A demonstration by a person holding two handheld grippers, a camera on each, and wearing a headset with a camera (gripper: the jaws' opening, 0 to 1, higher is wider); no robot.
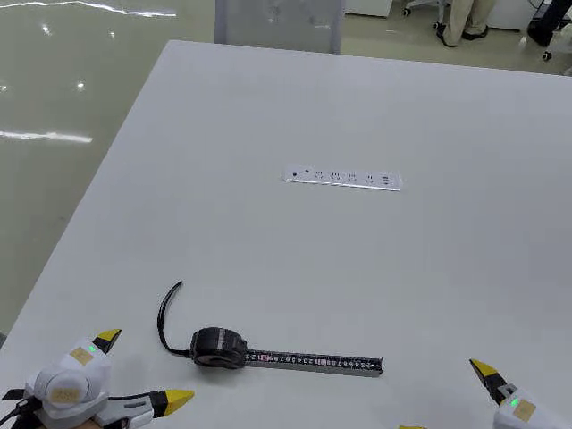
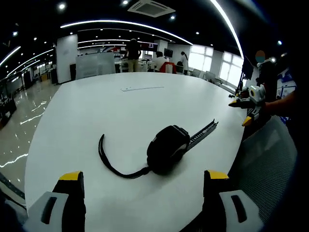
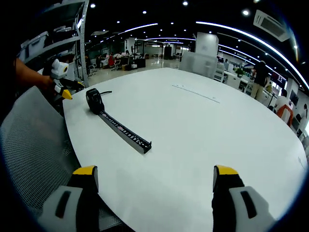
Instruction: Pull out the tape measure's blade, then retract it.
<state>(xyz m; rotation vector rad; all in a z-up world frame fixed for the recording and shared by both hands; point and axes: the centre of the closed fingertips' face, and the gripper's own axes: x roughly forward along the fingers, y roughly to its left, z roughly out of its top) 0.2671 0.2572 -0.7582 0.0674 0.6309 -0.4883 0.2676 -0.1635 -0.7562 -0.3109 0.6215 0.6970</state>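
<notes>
A black tape measure lies on the white table near its front edge, with its blade drawn out to the right and a black wrist strap curling off to the left. My left gripper stands open just left of the case, not touching it. My right gripper is open too, right of the blade's tip, with nothing between its yellow-tipped fingers. The case also shows in the right gripper view.
A white power strip lies flat near the table's middle. The table's left edge drops to a shiny floor. A grey panel stands beyond the far edge. People stand far off in the room.
</notes>
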